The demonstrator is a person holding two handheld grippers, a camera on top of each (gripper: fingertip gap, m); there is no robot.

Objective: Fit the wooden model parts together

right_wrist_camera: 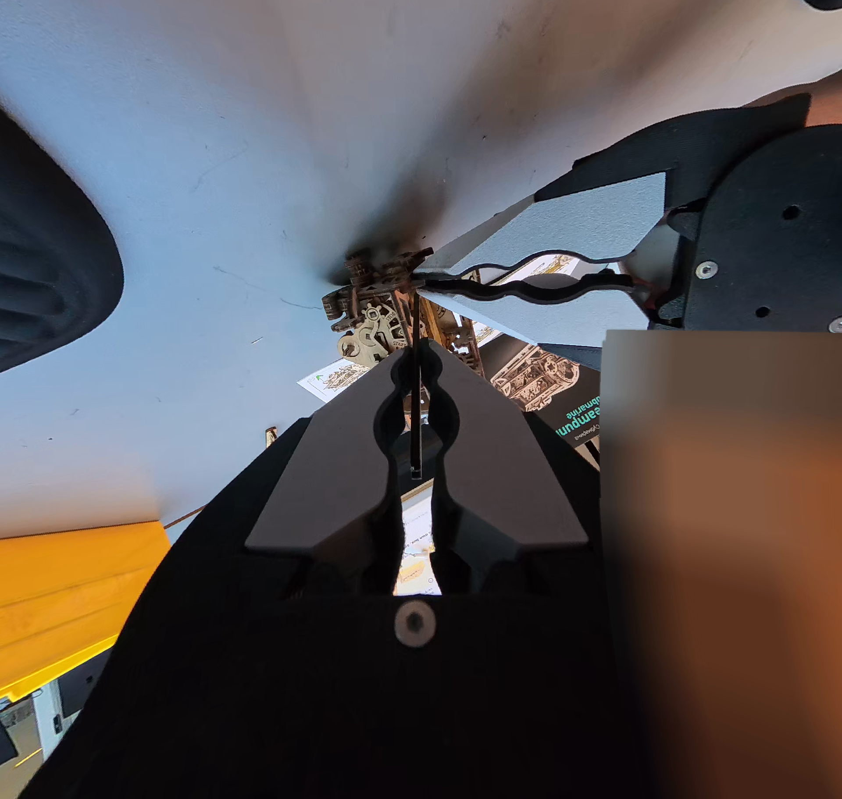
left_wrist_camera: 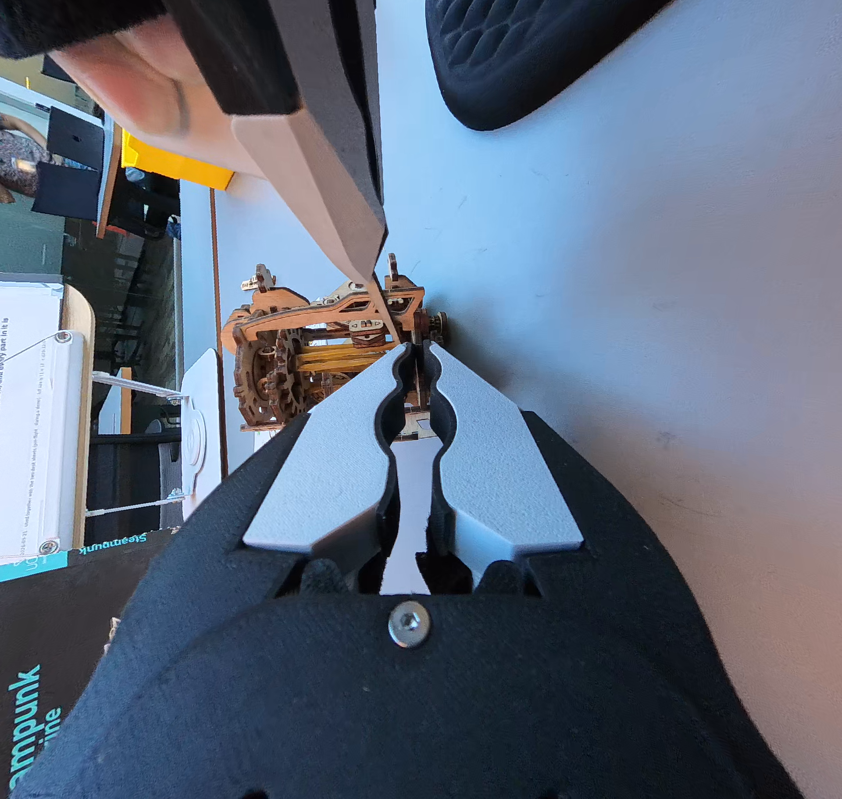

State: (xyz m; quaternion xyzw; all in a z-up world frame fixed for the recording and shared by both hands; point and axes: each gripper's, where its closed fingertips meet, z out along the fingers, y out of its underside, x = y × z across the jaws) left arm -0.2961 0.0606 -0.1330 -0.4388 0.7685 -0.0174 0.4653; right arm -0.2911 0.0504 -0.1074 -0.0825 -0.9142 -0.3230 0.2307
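A wooden gear model (left_wrist_camera: 291, 349) with yellow rubber bands lies on the white table (left_wrist_camera: 638, 321). My left gripper (left_wrist_camera: 417, 346) is shut on a thin plate at the model's near end. My right gripper (left_wrist_camera: 371, 271) comes in from the upper left, shut on a thin wooden stick (left_wrist_camera: 385, 312) whose tip rests in the model's frame. In the right wrist view, my right gripper (right_wrist_camera: 417, 349) pinches the stick (right_wrist_camera: 417, 412), which points at the model (right_wrist_camera: 369, 317). The left gripper (right_wrist_camera: 419, 283) clamps the model from the right.
A black textured cushion (left_wrist_camera: 569, 34) lies on the table beyond the model; it also shows in the right wrist view (right_wrist_camera: 45, 253). A black kit box (right_wrist_camera: 542, 380), an instruction sheet (right_wrist_camera: 328, 378), a yellow box (right_wrist_camera: 68, 595) and a small loose wooden piece (right_wrist_camera: 271, 435) lie nearby. The grippers are tip to tip, or close to it.
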